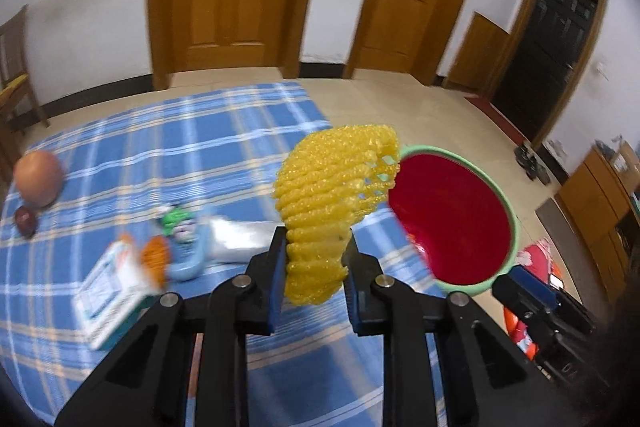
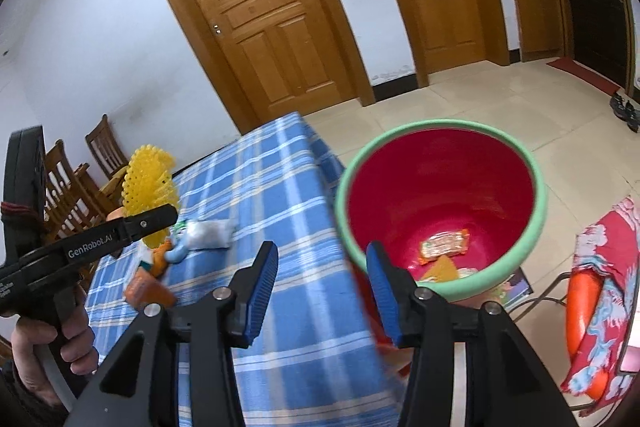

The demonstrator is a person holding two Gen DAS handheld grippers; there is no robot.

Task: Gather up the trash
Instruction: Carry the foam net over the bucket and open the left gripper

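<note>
Left hand-held gripper (image 1: 314, 259) tilted downward, gripping foam net (image 1: 332, 199)

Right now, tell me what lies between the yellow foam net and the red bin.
Only air: in the left wrist view the yellow foam net, held by the left gripper, hangs just short of the red bin.

My left tool (image 1: 314, 269) is clamped on the yellow foam net (image 1: 334, 199), pads pinching its lower end, pitched down. My right tool (image 2: 322, 287) is also pitched down, jaws apart with nothing between the blue pads (image 2: 262, 293). My left hand (image 2: 48, 351) is wrapped around its handle.
</note>
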